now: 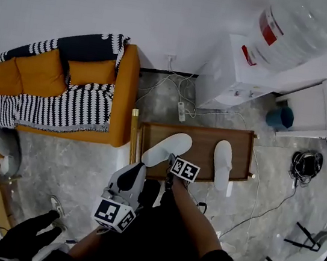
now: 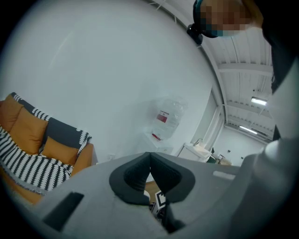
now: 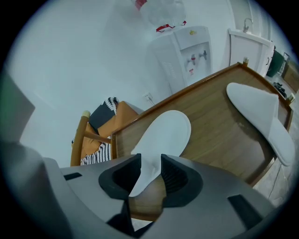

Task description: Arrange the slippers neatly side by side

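**Tabletop** (image 1: 202,137): low, brown wood with a raised rim. It stands on a grey marbled floor (image 1: 85,164), just beside the arm of the sofa.

**Angled slipper** (image 1: 167,148): white, sole down on the left part of the tabletop. It lies slantwise, with the toe pointing away and toward the middle and the heel at the near edge.

**Straight slipper** (image 1: 222,162): white, on the right part of the tabletop. It lies lengthwise, well apart from the angled slipper and not parallel to it. Its near end reaches over the near rim.

**Right tongs** (image 3: 151,161): tilted steeply down at the near edge of the tabletop. The jaws stand wide, and the heel of the angled slipper rises between them. The pads do not clamp it.

**Left tongs** (image 2: 149,159): held lower and nearer the person, off the tabletop and aimed toward the wall. The pads meet at their tips with nothing between them.

**Sofa** (image 1: 13,77): orange, at the left against the white wall. A black-and-white striped throw (image 1: 57,105) lies over its seat and back.

**Water dispenser** (image 1: 229,76): white, behind the tabletop, with a clear bottle (image 1: 291,27) on top.

**Cabinet** (image 1: 315,110): white, to the right of the dispenser.

**Power strip** (image 1: 182,111): white, on the floor behind the tabletop, with cables running from it.
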`<state>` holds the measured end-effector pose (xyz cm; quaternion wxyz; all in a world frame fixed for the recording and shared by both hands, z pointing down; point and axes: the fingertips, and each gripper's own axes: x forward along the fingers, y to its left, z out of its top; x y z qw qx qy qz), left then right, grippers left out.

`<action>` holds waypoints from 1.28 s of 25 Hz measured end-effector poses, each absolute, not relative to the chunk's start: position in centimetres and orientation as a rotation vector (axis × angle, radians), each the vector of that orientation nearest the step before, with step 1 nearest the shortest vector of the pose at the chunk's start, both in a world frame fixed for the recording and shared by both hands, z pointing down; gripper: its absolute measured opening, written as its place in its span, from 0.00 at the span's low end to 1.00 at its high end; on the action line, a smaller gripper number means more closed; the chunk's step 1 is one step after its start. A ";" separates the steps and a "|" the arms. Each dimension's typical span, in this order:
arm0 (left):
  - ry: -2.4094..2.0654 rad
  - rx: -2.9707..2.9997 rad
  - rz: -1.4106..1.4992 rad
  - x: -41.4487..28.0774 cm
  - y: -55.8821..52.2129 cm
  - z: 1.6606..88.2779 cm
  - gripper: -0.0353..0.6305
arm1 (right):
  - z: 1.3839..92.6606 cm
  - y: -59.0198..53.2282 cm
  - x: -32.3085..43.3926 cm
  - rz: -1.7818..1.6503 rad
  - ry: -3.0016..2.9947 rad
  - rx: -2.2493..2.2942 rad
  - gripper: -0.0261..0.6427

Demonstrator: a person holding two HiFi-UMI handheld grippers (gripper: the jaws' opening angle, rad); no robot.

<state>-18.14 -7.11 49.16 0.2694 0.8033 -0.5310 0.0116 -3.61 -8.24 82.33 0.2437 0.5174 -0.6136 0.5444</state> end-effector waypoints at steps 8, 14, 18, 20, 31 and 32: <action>-1.447 2.138 0.046 -18.7 -6.9 50.0 0.07 | 84.7 -8.2 -3.4 1.553 -1.594 1.411 0.22; -1.452 2.135 0.050 -18.6 -6.8 50.2 0.07 | 84.9 -8.2 -3.3 1.532 -1.597 1.375 0.11; -1.453 2.135 0.047 -18.2 -6.6 50.1 0.07 | 84.3 -8.2 -3.1 1.493 -1.623 1.354 0.09; -1.450 2.154 0.047 -17.8 -6.4 50.0 0.07 | 83.9 -8.2 -2.8 1.475 -1.638 1.343 0.09; -1.448 2.183 0.040 -15.3 -5.8 48.9 0.07 | 80.2 -7.7 0.1 1.310 -1.754 1.254 0.09; -1.446 2.186 0.040 -15.0 -5.6 48.8 0.07 | 79.9 -7.7 0.5 1.286 -1.767 1.237 0.09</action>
